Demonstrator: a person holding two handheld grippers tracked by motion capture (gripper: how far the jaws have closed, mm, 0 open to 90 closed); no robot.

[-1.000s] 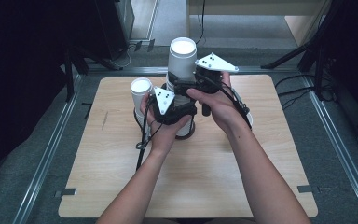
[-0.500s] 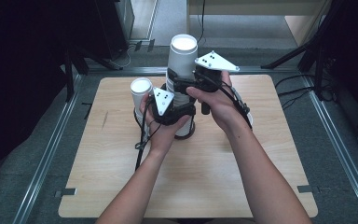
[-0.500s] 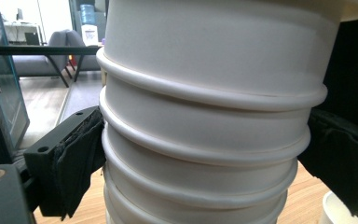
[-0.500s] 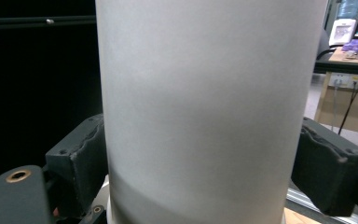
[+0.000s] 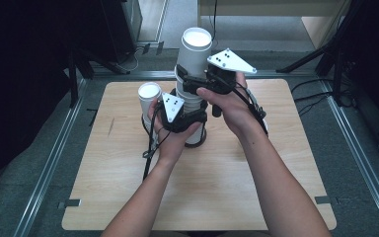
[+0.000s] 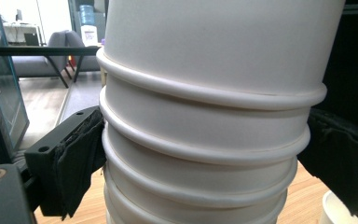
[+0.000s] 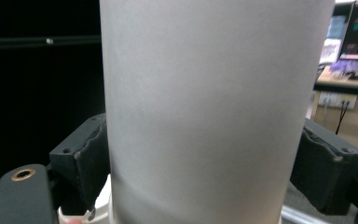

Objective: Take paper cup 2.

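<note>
Barely any motion since the earlier frames: top cup (image 5: 195, 49) maybe a hair higher, hands same place. Right gripper (image 5: 197, 85) clamps the top cup's wall, jaws closed on both sides of it. Left gripper (image 5: 190, 116) clamps the ribbed stack of white cups (image 6: 205, 154) below, jaws tight against the rims. Stack sits on the wooden table (image 5: 276, 197) just past centre toward 12 o'clock; a separate white cup (image 5: 149, 98) stands at the stack's 9 o'clock, near the left hand.

Risks: nested cups stick, so the pull drags two off; squeezing hard dents paper walls; sideways tug tips the stack onto the neighbouring cup.

No readable print or branding on any cup.
</note>
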